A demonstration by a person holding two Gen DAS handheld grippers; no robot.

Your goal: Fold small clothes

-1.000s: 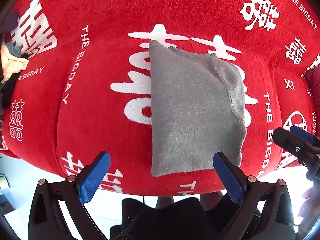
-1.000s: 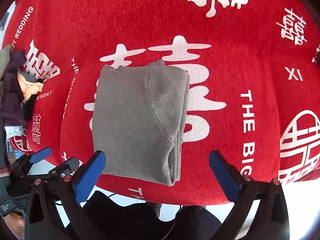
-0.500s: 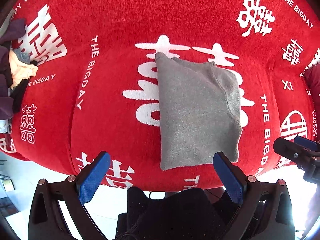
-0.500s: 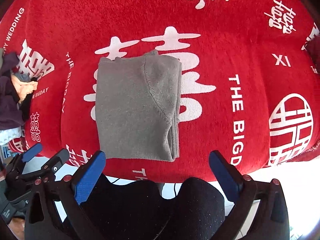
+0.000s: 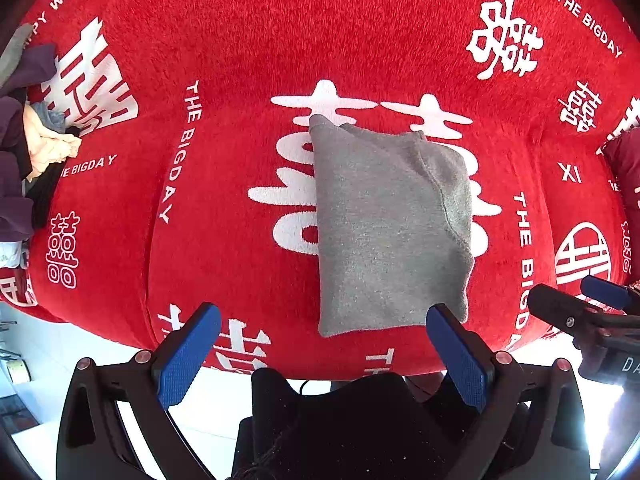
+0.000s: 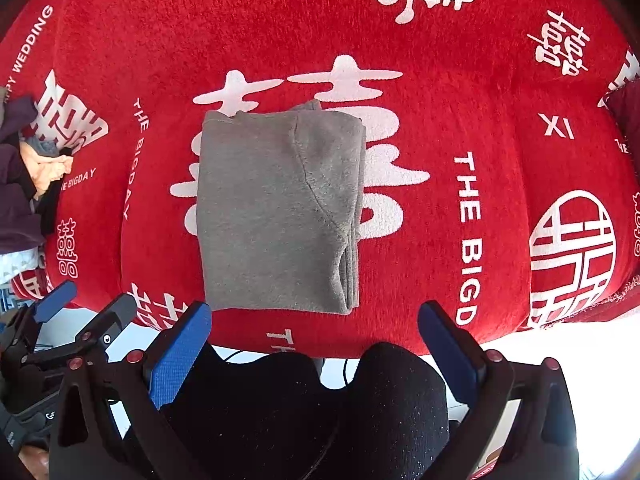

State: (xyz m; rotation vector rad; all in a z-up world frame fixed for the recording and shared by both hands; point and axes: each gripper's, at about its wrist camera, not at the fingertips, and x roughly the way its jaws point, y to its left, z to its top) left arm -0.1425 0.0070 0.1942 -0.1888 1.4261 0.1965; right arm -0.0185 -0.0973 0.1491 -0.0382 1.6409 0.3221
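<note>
We see a folded grey fleece garment (image 5: 390, 232) lying flat on a red plush cover printed with white characters and lettering (image 5: 240, 40), near the cover's front edge and partly masking the large white character beneath it. A curved seam crosses its right half, and in the right wrist view the stacked layers show at its lower right corner (image 6: 348, 276). We cannot tell what kind of garment it is, since the folding hides its shape.

Our left claw (image 5: 322, 354) is released, its blue-padded fingers (image 5: 188, 356) spread wide and holding nothing; the right pad's tip overlaps the garment's near right corner in the picture, but we cannot tell whether it touches. Our right claw (image 6: 314, 350) is likewise spread and empty, hanging in front of the cover's edge with the garment just beyond it. Each claw appears at the margin of the other's view, cut off by the frame.

At the far left, a heap of loose clothes in purple, cream and black (image 5: 24, 152) sits on the cover, half cropped by the fisheye rim, so its pieces are hard to separate. Dark trousered knees (image 6: 304, 400) fill the bottom centre, hiding the pale floor (image 5: 28, 344) below. A dark red cushion (image 5: 624, 168) is clipped at the right edge.
</note>
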